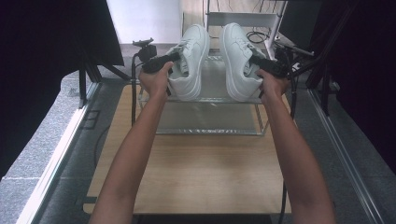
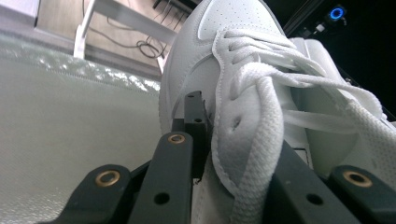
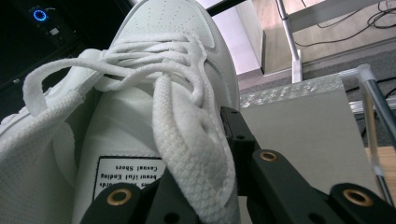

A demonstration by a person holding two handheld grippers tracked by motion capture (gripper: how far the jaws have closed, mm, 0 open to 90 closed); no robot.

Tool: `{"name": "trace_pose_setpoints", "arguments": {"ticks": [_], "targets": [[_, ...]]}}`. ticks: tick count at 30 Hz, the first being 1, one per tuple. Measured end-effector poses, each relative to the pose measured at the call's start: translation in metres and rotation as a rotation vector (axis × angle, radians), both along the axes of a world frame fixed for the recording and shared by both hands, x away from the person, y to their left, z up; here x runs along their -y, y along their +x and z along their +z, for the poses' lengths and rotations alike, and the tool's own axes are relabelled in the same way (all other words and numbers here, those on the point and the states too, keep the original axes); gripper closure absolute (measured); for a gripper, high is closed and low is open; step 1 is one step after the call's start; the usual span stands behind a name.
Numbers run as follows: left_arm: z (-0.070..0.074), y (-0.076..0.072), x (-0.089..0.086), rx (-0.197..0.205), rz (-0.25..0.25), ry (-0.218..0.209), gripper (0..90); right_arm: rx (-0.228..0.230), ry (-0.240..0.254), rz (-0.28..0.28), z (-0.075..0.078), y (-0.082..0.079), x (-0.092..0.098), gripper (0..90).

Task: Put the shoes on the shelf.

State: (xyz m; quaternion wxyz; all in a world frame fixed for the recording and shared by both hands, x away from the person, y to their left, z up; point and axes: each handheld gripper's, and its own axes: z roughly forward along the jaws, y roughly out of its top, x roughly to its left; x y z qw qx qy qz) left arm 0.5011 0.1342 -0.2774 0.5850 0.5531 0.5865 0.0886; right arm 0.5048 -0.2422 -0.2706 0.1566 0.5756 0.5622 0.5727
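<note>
- In the lower middle of the high view, the wooden surface (image 1: 196, 172) is lying bare, with the person's two forearms stretching up across it from the bottom edge.
- Above it, around the centre of that view, a clear two-tier rack (image 1: 210, 119) is standing on the surface's far end; its top shelf is showing as a pale sheet at the left of the left gripper view and at the right of the right gripper view.
- In the upper middle of the high view, the left white sneaker (image 1: 190, 60) is hanging toe-up over the rack, its heel close above the top shelf.
- Just right of it, and apart from it, the right white sneaker (image 1: 239, 60) is hanging the same way.
- At the upper left of the pair, the left tool (image 1: 169, 58) is clenching the left white sneaker by its collar beside the laces, one jaw outside and one inside.
- At the upper right, the right tool (image 1: 258, 60) is clenching the right white sneaker's collar likewise, beside the tongue label.
</note>
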Motion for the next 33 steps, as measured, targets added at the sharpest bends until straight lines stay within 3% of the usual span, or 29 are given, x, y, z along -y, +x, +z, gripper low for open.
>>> {"name": "trace_pose_setpoints", "arguments": {"ticks": [5, 10, 16, 19, 23, 27, 33], "targets": [[0.000, 0.010, 0.011, -0.027, 0.033, 0.060, 82.3, -0.026, 0.001, -0.010, -0.004, 0.010, -0.009, 86.1], [-0.004, 0.017, 0.015, -0.043, 0.047, 0.068, 82.4, -0.057, -0.016, -0.018, -0.012, 0.018, -0.016, 86.1], [-0.013, 0.028, 0.024, -0.090, 0.066, 0.112, 82.1, -0.075, -0.035, -0.041, -0.019, 0.026, -0.021, 86.0], [-0.015, 0.031, 0.029, -0.089, 0.064, 0.134, 82.1, -0.091, -0.056, -0.049, -0.023, 0.030, -0.025, 85.9], [-0.016, 0.034, 0.031, -0.107, 0.072, 0.138, 82.0, -0.104, -0.064, -0.056, -0.027, 0.035, -0.029, 85.2], [-0.019, 0.036, 0.029, -0.127, 0.087, 0.124, 81.3, -0.126, -0.079, -0.100, -0.027, 0.039, -0.033, 84.1], [-0.021, 0.042, 0.035, -0.153, 0.073, 0.131, 75.8, -0.132, -0.053, -0.086, -0.032, 0.045, -0.039, 77.4]]}}
